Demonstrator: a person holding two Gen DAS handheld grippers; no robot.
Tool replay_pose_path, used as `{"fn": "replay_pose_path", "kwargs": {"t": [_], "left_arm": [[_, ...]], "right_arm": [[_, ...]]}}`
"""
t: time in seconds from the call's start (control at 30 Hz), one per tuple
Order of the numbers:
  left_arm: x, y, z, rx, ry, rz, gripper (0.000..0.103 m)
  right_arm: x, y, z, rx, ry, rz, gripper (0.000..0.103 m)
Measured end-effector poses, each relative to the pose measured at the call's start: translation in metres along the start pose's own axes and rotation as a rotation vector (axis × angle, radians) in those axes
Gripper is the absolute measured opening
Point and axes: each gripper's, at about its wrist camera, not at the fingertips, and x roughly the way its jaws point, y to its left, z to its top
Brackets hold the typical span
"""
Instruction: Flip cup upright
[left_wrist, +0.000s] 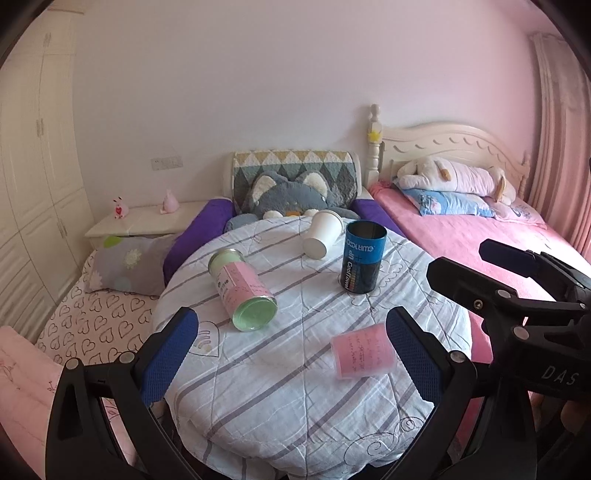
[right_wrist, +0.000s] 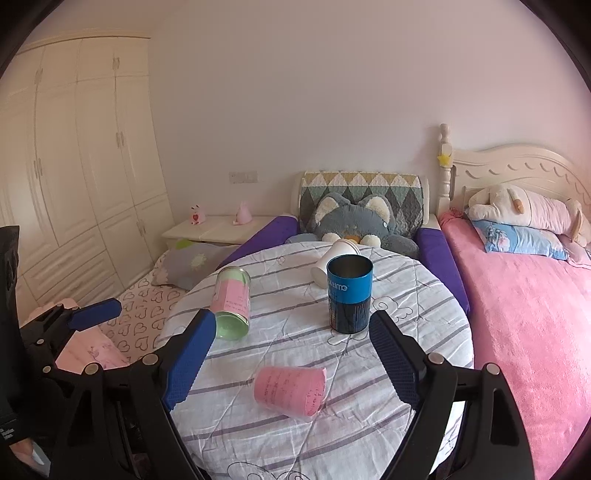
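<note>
Pink-wrapped, the nearest cup (right_wrist: 290, 391) is seen lying on its side on the striped cloth of the round table (right_wrist: 424, 295). A white paper cup (left_wrist: 322, 233) (also toppled) is seen beyond the upright blue tin (right_wrist: 349, 293), whose interior appears empty. A green jar (left_wrist: 242, 288) lies tipped. Both the left gripper (left_wrist: 291, 358) and right gripper (right_wrist: 293, 356) are held spread wide, grasping nothing.
</note>
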Motion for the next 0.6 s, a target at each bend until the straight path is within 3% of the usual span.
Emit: {"fn": "replay_pose_path", "kwargs": {"t": [0.17,0.6], "left_arm": [[-0.011,0.001,-0.001,-0.007,-0.044,0.025,0.103],[-0.013,-0.001,-0.006,-0.009,-0.042,0.064,0.103]], "right_arm": [[-0.005,0.003,0.0,-0.006,-0.011,0.007,0.086],[-0.008,0.005,-0.002,-0.006,-0.017,-0.002,0.086]]}}
